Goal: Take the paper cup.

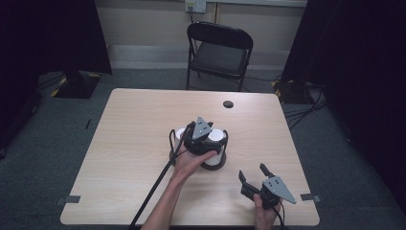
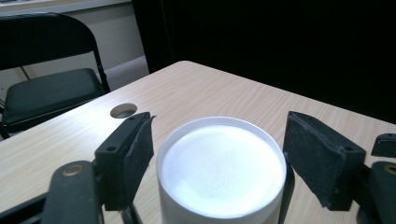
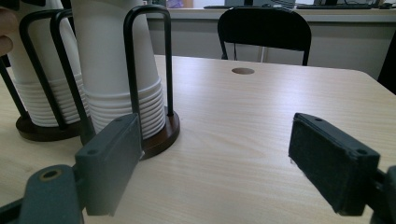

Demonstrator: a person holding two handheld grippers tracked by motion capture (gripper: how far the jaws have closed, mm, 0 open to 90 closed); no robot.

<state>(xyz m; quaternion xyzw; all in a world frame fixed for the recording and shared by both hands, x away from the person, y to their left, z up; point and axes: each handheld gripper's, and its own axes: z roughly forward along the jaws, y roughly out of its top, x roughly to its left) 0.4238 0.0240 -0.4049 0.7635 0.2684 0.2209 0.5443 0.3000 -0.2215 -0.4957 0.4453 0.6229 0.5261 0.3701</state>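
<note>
White paper cups (image 2: 220, 170), stacked upside down in a wire holder (image 3: 144, 60) at centre frame, sit between the left gripper's (image 2: 219, 154) half-open, untouching pads. Lower right, the right gripper (image 1: 253, 173) gapes empty.

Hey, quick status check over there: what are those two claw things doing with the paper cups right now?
Left gripper open, jaws astride top cup, not pressing. Right gripper open, empty, beside cup stacks. Wire holder rings the stacks.
</note>
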